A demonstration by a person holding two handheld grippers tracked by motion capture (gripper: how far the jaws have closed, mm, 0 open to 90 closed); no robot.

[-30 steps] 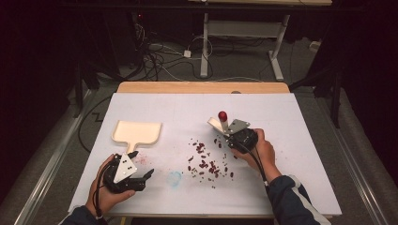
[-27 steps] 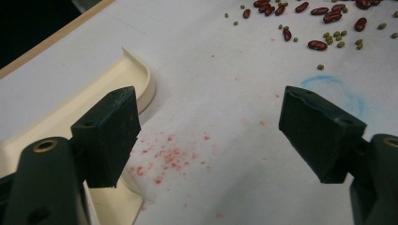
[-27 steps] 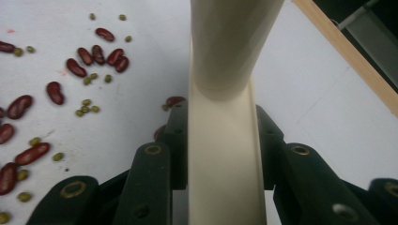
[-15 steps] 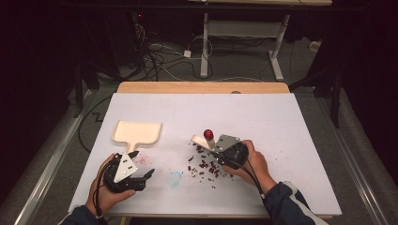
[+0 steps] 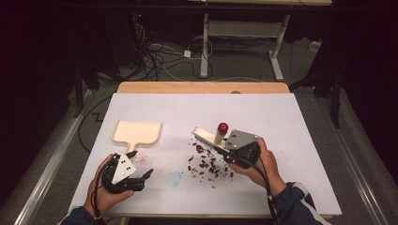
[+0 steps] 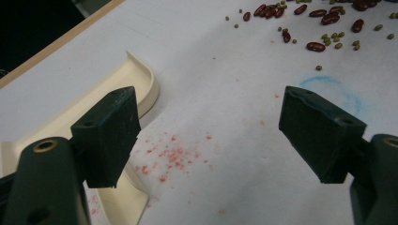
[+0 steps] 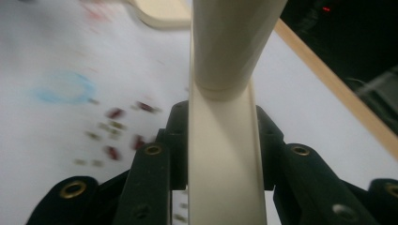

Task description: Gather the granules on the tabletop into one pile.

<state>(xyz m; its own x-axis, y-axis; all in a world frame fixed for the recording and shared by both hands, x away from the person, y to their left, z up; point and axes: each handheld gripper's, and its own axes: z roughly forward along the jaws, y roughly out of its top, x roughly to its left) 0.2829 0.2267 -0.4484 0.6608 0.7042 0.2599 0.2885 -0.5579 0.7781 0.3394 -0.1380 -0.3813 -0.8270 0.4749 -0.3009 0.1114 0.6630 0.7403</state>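
A white table (image 5: 291, 140) takes up most of the scene, with scattered red beans (image 5: 209, 164) and small green ones near its middle. Toward the left, lying flat, is a cream dustpan (image 5: 137, 132), its handle pointing to the near edge. Just right of the handle there is a dusting of red specks (image 6: 176, 154), and a faint blue ring (image 5: 175, 178) is drawn on the sheet nearby.

The right gripper (image 5: 230, 152) is clamped on the flat cream handle of a small brush (image 5: 206, 137) with a red-capped knob, holding its bristled head at the far edge of the beans. The left gripper (image 5: 141, 165) sits low beside the dustpan handle with its jaws wide apart and nothing between them.

The danger I see is that the pan is loose: if the brush pushes beans at it before the left gripper takes the handle, the pan may slide away or beans may slip under its lip. A quick stroke could also flick the round green ones off across the table.
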